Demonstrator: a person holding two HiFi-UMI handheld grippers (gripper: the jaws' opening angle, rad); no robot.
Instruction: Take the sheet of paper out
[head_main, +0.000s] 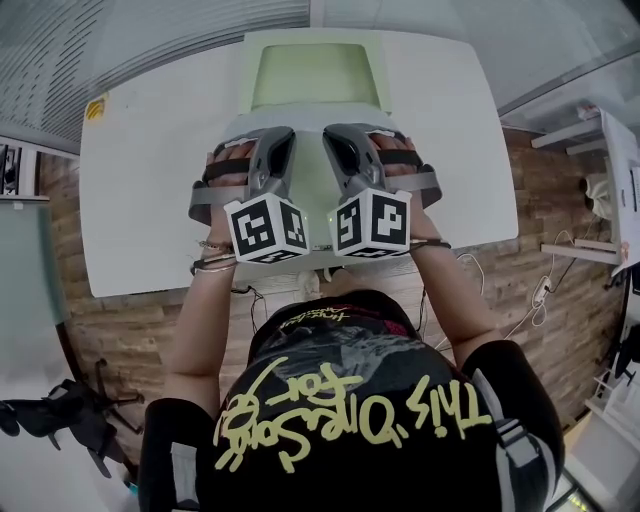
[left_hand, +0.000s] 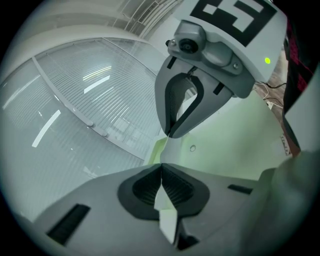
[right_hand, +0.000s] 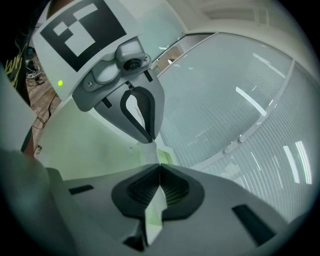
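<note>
A pale green folder (head_main: 312, 75) lies on the white table (head_main: 150, 180), reaching from its far edge toward me. Both grippers hang side by side over the folder's near end, tips pointing away from me. My left gripper (head_main: 283, 138) is shut, and in the left gripper view a thin white sheet edge (left_hand: 165, 202) is pinched between its pads (left_hand: 145, 187). My right gripper (head_main: 337, 138) is shut too, on a thin whitish-green sheet edge (right_hand: 154, 210). I cannot tell whether either edge is paper or folder cover. Each gripper view shows the other gripper close ahead, the right gripper (left_hand: 170, 132) and the left gripper (right_hand: 150, 137).
The table stands on a wooden floor with cables (head_main: 540, 295) at the right. A white shelf unit (head_main: 600, 190) is at the far right and a black chair base (head_main: 70, 415) at the lower left. Glass walls with blinds (left_hand: 75, 100) surround the table.
</note>
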